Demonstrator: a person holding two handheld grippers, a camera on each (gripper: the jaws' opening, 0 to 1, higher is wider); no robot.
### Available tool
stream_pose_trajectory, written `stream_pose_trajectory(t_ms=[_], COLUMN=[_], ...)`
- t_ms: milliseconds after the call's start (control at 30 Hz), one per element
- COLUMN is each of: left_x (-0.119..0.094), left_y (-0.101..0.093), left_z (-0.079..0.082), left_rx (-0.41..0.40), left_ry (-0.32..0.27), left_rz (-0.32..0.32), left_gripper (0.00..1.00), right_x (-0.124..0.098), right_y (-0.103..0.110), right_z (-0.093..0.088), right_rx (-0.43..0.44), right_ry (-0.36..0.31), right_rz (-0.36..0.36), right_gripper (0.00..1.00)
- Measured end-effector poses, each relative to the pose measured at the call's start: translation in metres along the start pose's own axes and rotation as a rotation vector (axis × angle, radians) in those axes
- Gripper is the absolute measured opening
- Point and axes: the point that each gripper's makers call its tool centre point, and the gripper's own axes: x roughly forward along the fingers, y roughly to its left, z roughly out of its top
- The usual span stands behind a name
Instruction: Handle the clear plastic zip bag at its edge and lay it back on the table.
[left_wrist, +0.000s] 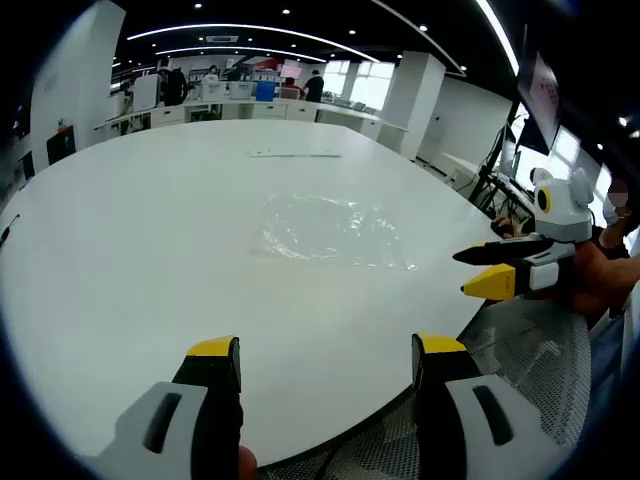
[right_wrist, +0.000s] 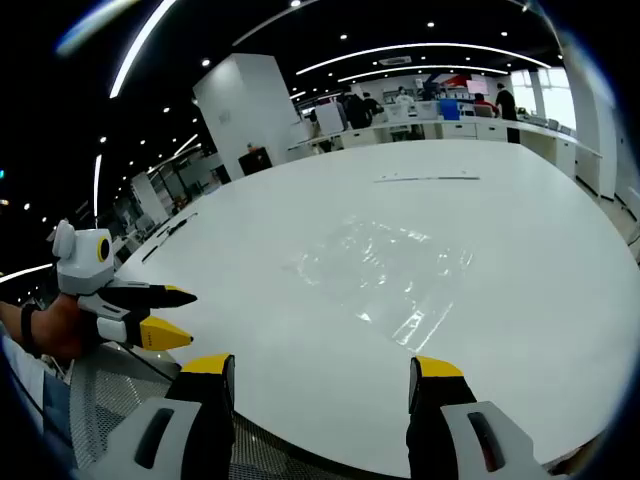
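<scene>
A: So, in the left gripper view, what runs from left to right?

B: A large white table (left_wrist: 120, 260) spreads from nine o'clock across the middle; the clear plastic zip bag (left_wrist: 330, 232) lies flat on it just past centre, toward one o'clock, crinkled and untouched; the left gripper (left_wrist: 325, 352) rises at six o'clock, its yellow-tipped jaws spread wide with nothing between them; at three o'clock the right gripper (left_wrist: 478, 270) comes in beyond the table edge, jaws a little apart and empty, with a person's hand behind it.

A: And the right gripper view?

B: At eight o'clock the left gripper (right_wrist: 178, 315) points inward, jaws slightly parted and bare, a wrist behind it; the right gripper (right_wrist: 322, 372) stands at six o'clock, opened wide, gripping nothing; the bag (right_wrist: 385, 270) rests on the table (right_wrist: 530, 300) near centre, well apart from both tools; a mesh chair (right_wrist: 110, 395) shows at seven o'clock.
</scene>
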Motion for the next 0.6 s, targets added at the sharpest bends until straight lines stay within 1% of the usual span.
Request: stream_pose_trajectory(t_ms=[300, 600], left_x=[0.0009, -0.0001], left_y=[0.0028, 0.0007], left_z=[-0.0001, 0.0004], left_rx=[-0.002, -0.003], left_ry=[-0.002, -0.003], left_rz=[0.001, 0.001], left_gripper=[0.69, 0.69], right_x=[0.0009, 0.0017], right_y=[0.0008, -0.0011], right_z=[-0.0008, -0.0016], right_rx=[-0.002, -0.001], right_ry=[0.005, 0.005], right_rz=[0.001, 0.0], right_gripper=[0.7, 0.7])
